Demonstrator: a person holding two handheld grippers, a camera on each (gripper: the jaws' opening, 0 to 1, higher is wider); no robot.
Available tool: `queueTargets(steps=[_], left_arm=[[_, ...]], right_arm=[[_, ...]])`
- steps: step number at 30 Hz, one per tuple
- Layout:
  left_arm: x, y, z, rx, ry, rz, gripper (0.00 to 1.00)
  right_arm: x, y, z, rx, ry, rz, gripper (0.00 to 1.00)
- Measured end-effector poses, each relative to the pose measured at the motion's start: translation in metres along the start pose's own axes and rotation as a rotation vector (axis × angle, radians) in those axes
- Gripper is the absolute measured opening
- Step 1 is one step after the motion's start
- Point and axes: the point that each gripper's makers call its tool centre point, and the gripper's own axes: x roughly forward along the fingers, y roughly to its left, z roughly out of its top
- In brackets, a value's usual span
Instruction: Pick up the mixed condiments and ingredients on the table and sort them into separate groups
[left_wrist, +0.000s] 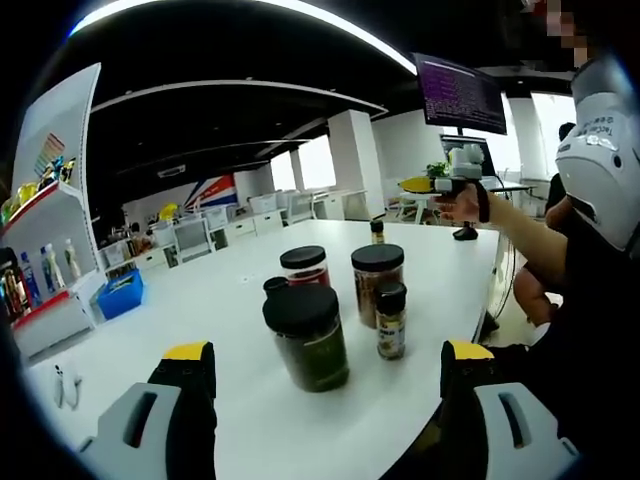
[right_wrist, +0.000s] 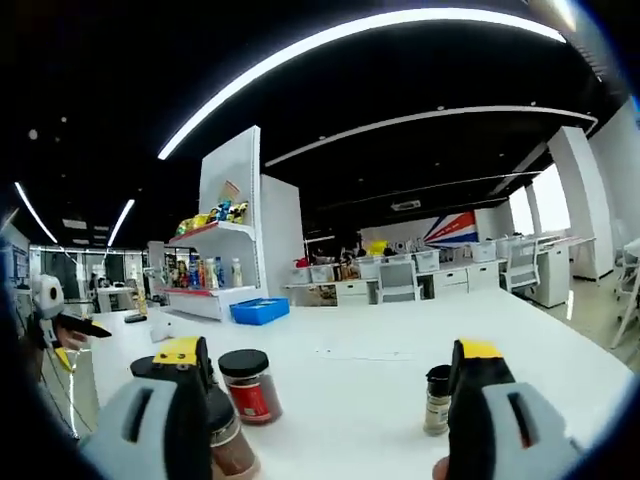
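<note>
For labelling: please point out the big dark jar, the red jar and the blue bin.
Dark jar (left_wrist: 308, 338), left gripper view, on its body.
Red jar (right_wrist: 251, 388), right gripper view, on its label.
Blue bin (right_wrist: 259, 311), right gripper view, on its front wall.

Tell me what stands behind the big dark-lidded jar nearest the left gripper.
Behind the big jar stand a red-contents jar, a brown-contents jar and, far back, a small bottle. A small dark lid peeks out directly behind it; its body is covered.
</note>
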Motion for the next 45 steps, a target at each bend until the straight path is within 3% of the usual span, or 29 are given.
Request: queueTargets(steps=[4,14,25,34,42,45], left_arm=[[0.003,0.001,0.001,-0.004,-0.004,-0.005,0.92],[0.016,-0.004,0.006,-0.022,-0.033,-0.037,0.93],[0.020,-0.011,0.011,-0.039,-0.058,-0.065,0.95],[0.023,-0.013,0.017,-0.049,-0.082,-0.069,0.95],[0.054,0.014,0.010,-0.037,-0.109,0.043,0.94],[0.061,0.020,0.025,-0.109,-0.224,0.066,0.90]], right_arm=[[-0.026,0.014,-0.009,-0.025,0.030,0.002,0.97],[-0.064,0.033,-0.030,-0.088,0.099,0.012,0.97],[-0.077,0.016,-0.066,-0.023,0.159,-0.019,0.96],[-0.076,0.017,-0.061,-0.035,0.149,-0.016,0.94],[-0.075,0.022,-0.067,-0.049,0.173,-0.008,0.93],[-0.076,0.021,-0.068,-0.049,0.177,-0.013,0.93]])
